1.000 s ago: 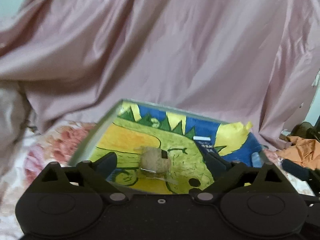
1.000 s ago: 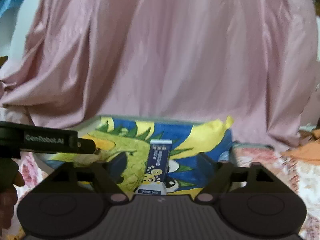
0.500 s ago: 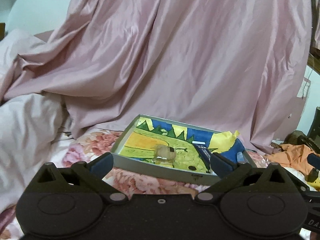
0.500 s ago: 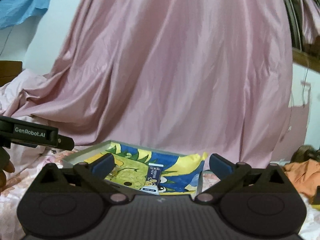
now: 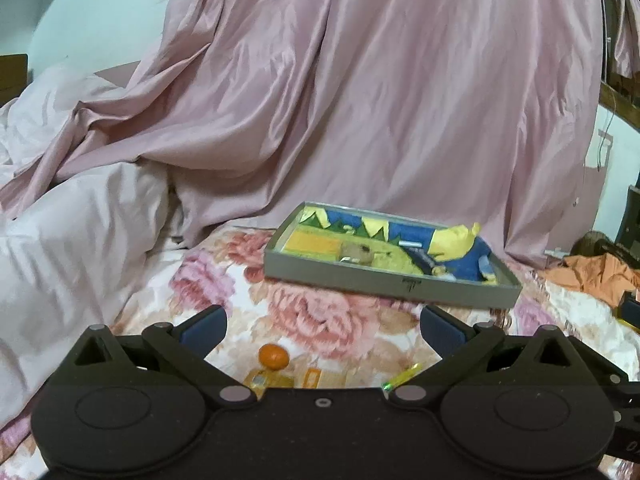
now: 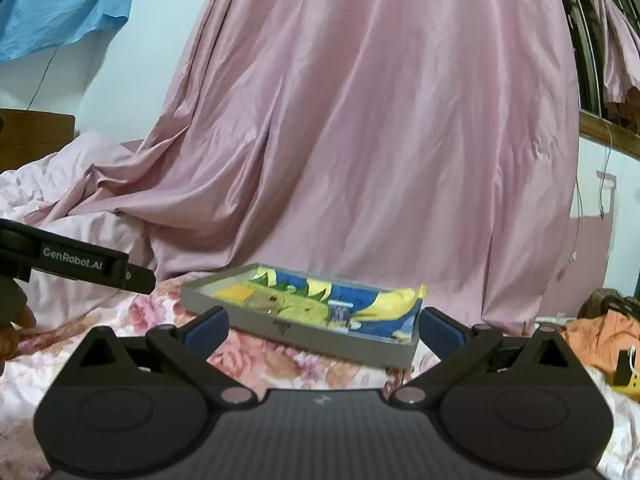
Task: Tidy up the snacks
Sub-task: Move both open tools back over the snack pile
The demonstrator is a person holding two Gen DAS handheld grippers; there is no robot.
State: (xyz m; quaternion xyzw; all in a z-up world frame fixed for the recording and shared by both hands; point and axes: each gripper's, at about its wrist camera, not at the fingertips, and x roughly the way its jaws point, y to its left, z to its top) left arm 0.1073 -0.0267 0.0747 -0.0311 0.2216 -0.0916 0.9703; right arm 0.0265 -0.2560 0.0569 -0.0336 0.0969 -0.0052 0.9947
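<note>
Snacks sit partly sorted: a wrapped cake and blue packet lie in the grey tray on the bed; an orange and small packets wait near the bed's front edge; the left gripper and right gripper gape empty

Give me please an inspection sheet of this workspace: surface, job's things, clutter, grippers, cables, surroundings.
Surface: floral bedsheet, rumpled.
Job's things: grey tray holding a few snacks; orange and small packets lie loose on the sheet.
Clutter: orange cloth at right.
Grippers: left gripper open, empty; right gripper open, empty.
Cables: thin wire on the wall.
Surroundings: pink drape, blue cloth.
</note>
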